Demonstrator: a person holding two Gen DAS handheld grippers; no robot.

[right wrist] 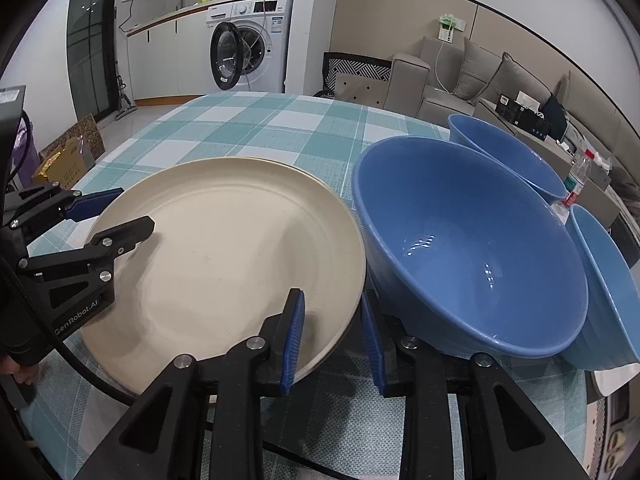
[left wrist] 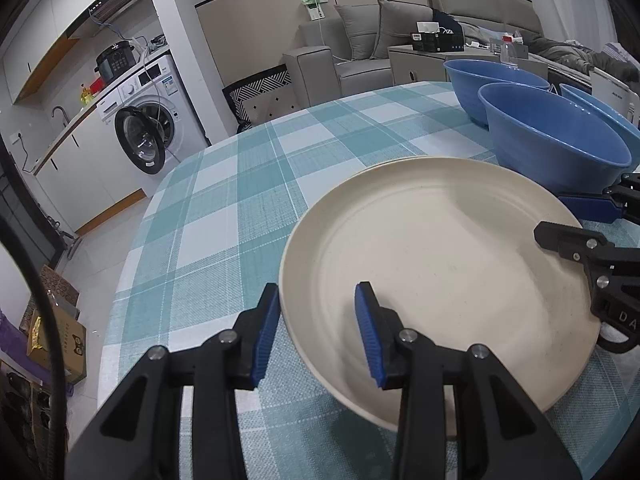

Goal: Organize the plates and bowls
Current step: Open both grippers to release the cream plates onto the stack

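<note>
While both grippers straddle opposite edges of the same cream plate, the scene reads as follows, nearest first.

Left gripper: jaws partly open, one blue pad outside the plate's rim and one over its inner surface; the pads stand clear of the rim, gripping nothing.

Right gripper: jaws partly open astride the plate's opposite edge, one pad above the plate and one just outside it beside the nearest bowl; no pad presses on the rim.

Cream plate: lies flat on the checked tablecloth; a second rim shows just beneath its far edge, so it seems to sit on another plate.

Nearest blue bowl: upright, just beside the plate on its right.

Second blue bowl: upright behind the first, partly hidden by it.

Third blue bowl: at the right edge, partly cut off.

Water bottle: stands behind the bowls.

Washing machine: far across the room, door open.

Sofa: grey, beyond the table.
</note>
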